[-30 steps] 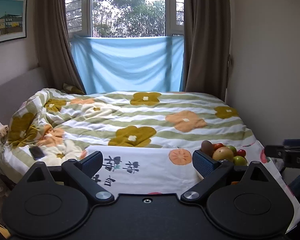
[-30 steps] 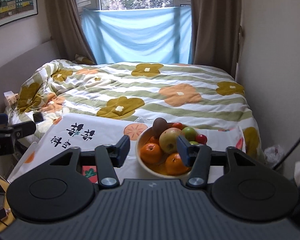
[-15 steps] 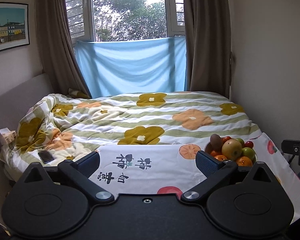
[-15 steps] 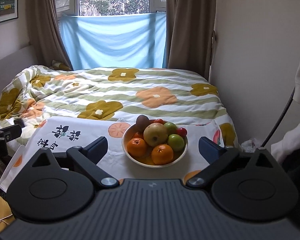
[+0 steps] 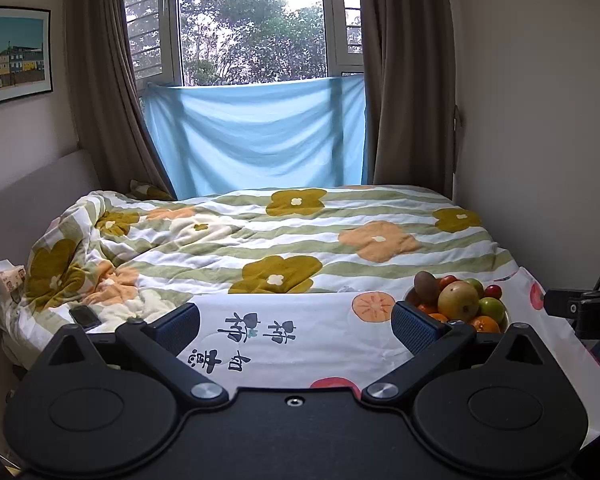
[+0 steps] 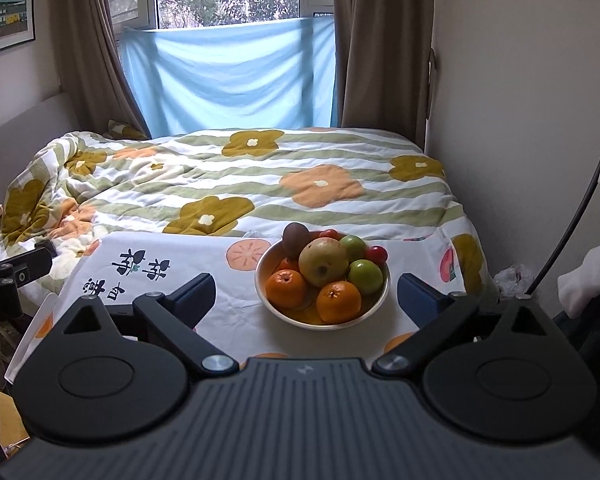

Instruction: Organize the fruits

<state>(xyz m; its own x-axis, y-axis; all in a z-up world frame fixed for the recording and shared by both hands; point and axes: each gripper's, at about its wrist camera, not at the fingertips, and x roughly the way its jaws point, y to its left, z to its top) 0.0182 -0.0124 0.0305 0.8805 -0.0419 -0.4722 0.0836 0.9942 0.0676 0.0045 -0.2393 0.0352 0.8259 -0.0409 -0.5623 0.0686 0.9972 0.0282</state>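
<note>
Currently, in the left wrist view, the left gripper [image 5: 296,320] is held level and low over the printed cloth [image 5: 300,340], its fingers spread wide with nothing between them. The bowl [image 5: 410,294] of fruit sits to the right of this gripper, just beyond its right finger [image 5: 414,326].

In the right wrist view, the right gripper [image 6: 306,296] faces the bowl [image 6: 382,296] squarely, jaws wide apart and empty, short of the rim on either side. The fruits are piled loosely; they look firm, round and smooth, so likely to roll or slip. The large pear [image 6: 323,262] on top is probably heaviest; grip it across its widest part. The mandarins [image 6: 286,289] should yield slightly; the small red fruit [image 6: 378,254] is probably delicate.
</note>
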